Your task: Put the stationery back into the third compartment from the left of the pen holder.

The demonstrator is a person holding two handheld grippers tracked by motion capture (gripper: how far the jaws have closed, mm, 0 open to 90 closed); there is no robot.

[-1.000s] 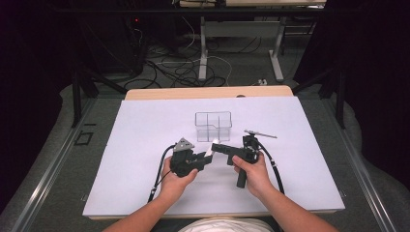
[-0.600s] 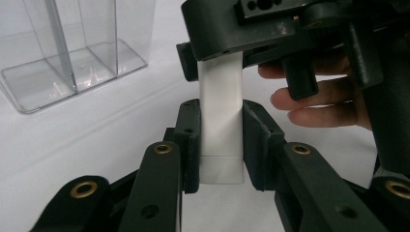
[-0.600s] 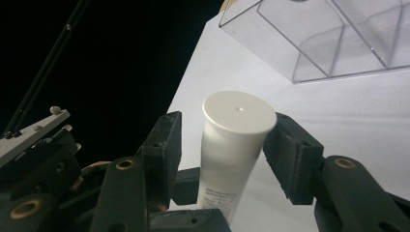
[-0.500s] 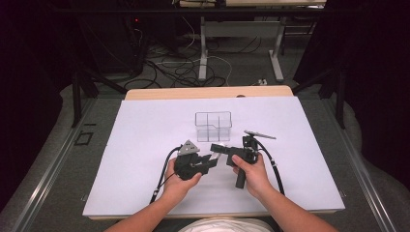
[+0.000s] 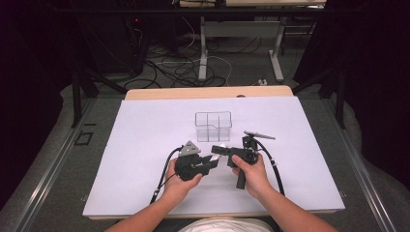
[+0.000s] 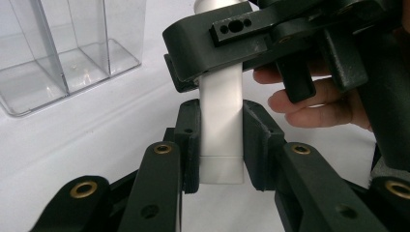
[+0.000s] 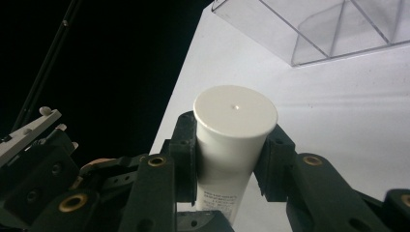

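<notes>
Both tongs clamp one white tube in front of the clear organizer

The left tongs (image 6: 221, 145) grip the crimped tail end of the white tube (image 6: 221, 121), pads pressed on both its sides. The right tongs (image 7: 227, 159) have just been closing and now squeeze the same tube just under its round cap. The tube is held above the white table (image 5: 145, 145), just in front of the clear organizer (image 5: 213, 126), on the person's side of it.

surface (image 5: 145, 145): wooden top, almost all covered by a white sheet (image 5: 300, 121)
on the sheet: a clear box (image 5: 213, 126) with compartments, standing near the middle
</notes>
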